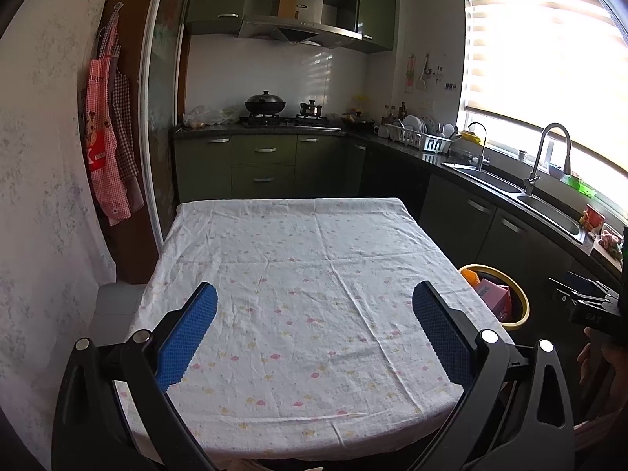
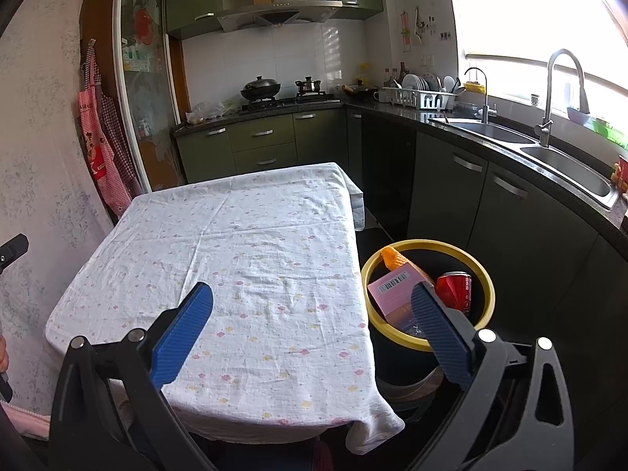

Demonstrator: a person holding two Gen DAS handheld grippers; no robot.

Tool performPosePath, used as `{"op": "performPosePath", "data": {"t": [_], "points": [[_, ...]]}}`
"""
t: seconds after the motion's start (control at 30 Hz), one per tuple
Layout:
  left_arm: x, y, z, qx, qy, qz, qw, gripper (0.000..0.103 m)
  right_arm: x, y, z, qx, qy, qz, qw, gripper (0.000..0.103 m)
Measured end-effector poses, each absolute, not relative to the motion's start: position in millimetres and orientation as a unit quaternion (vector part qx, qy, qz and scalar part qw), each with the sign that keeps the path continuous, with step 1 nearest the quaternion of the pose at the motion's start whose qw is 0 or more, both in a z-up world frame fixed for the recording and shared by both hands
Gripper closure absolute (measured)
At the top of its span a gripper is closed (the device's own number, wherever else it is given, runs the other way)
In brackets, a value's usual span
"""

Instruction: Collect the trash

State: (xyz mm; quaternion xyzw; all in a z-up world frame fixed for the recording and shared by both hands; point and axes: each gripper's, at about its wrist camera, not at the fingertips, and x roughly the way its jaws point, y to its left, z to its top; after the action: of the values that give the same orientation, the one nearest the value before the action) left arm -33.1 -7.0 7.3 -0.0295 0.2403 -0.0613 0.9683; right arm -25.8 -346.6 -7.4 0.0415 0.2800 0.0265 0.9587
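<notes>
Both tongs, left (image 1: 314, 316) and right (image 2: 312, 314), released above clothed table (image 2: 235, 243); yellow-rimmed bin (image 2: 486, 274) beside.

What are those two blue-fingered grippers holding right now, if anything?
Nothing. The left gripper and right gripper are both open and empty above the table.

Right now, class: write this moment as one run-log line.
left gripper: open, empty | right gripper: open, empty | table: no trash visible | bin: holds red can, pink box, orange item
</notes>
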Motion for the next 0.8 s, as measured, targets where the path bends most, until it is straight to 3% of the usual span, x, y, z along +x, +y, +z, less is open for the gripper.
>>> {"op": "performPosePath", "data": {"t": [0.8], "points": [[-29.6,-7.9,3.6,-0.027,0.245,-0.060,0.967,0.005,-25.5,-341.0,-10.2,0.040,0.284,0.030,0.958,0.007]]}}
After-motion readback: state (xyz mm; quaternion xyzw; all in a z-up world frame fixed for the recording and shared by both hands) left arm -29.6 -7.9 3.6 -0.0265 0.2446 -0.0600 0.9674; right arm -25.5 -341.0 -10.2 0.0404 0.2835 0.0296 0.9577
